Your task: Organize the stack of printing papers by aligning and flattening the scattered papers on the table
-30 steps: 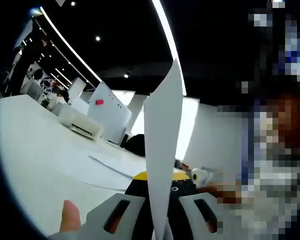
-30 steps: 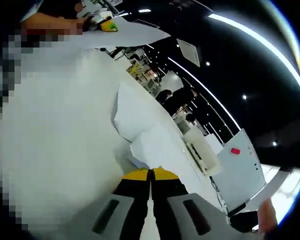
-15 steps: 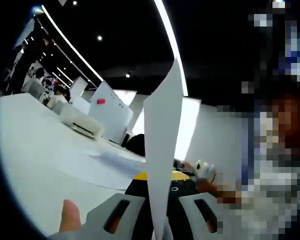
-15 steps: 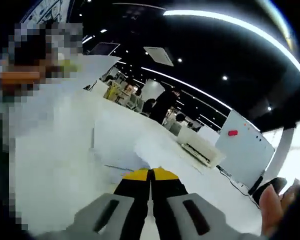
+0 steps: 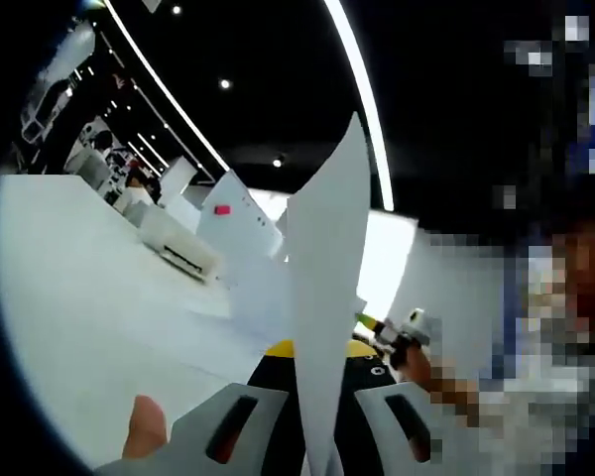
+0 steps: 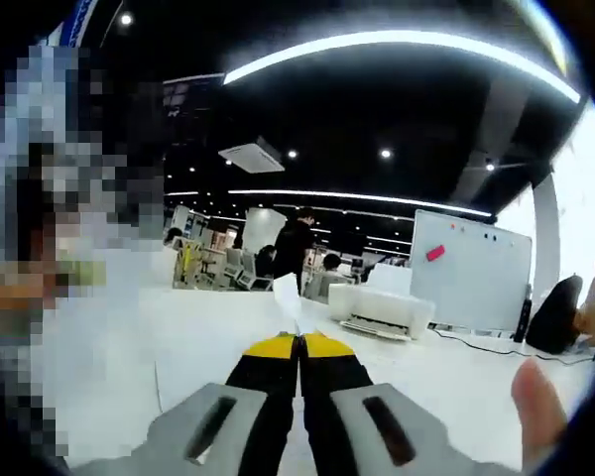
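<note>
In the left gripper view a white sheet of paper [image 5: 327, 288] stands upright, edge toward the camera. My left gripper [image 5: 317, 352] is shut on its lower edge. Farther off, another sheet [image 5: 263, 297] hangs above the white table [image 5: 89, 297], and my right gripper [image 5: 409, 332], held by a hand, reaches it from the right. In the right gripper view my right gripper [image 6: 299, 345] has its jaws pressed together on a sheet [image 6: 203, 372]. This sheet spreads out to the lower left, and a thin white corner [image 6: 287, 297] of it rises just past the tips.
A white printer [image 5: 183, 253] [image 6: 382, 309] sits at the far side of the table, with a whiteboard [image 5: 233, 213] [image 6: 474, 273] behind it. People stand among desks [image 6: 297, 243] in the background. A thumb [image 5: 144, 431] shows beside the left jaws and a finger [image 6: 540, 402] at the right.
The right gripper has tilted up from looking down at the table to level, and its sheet came up with it. In the left gripper view that sheet rose off the table; the upright sheet stays clamped.
</note>
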Action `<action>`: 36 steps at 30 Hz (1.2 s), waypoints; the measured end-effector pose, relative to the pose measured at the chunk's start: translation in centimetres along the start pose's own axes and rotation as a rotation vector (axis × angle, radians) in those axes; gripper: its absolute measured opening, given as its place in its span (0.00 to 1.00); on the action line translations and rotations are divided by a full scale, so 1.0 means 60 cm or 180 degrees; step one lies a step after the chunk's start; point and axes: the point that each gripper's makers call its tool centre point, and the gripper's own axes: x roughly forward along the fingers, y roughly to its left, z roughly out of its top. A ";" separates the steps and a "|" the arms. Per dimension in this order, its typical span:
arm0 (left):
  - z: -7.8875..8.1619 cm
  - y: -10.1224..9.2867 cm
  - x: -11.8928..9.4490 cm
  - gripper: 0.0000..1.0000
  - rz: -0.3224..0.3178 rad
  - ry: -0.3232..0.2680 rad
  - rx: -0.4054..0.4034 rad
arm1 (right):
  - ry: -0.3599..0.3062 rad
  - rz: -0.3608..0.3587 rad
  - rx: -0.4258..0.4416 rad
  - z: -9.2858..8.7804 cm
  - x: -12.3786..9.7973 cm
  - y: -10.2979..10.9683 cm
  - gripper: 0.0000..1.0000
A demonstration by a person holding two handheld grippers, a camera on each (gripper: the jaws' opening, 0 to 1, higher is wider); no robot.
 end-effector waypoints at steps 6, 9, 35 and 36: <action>0.000 0.000 0.000 0.06 0.0040 -0.0029 -0.0012 | -0.0029 -0.0012 0.0094 0.018 0.011 -0.009 0.00; 0.002 0.003 -0.001 0.06 0.0046 -0.0026 -0.0023 | -0.0035 0.0008 0.0155 0.026 0.012 -0.006 0.00; 0.006 0.006 -0.004 0.06 0.0046 -0.0063 -0.0065 | -0.0476 0.0204 0.0436 0.191 0.020 -0.021 0.00; 0.006 0.005 -0.004 0.06 0.0047 -0.0062 -0.0063 | -0.0520 0.0239 0.0499 0.202 0.022 -0.019 0.00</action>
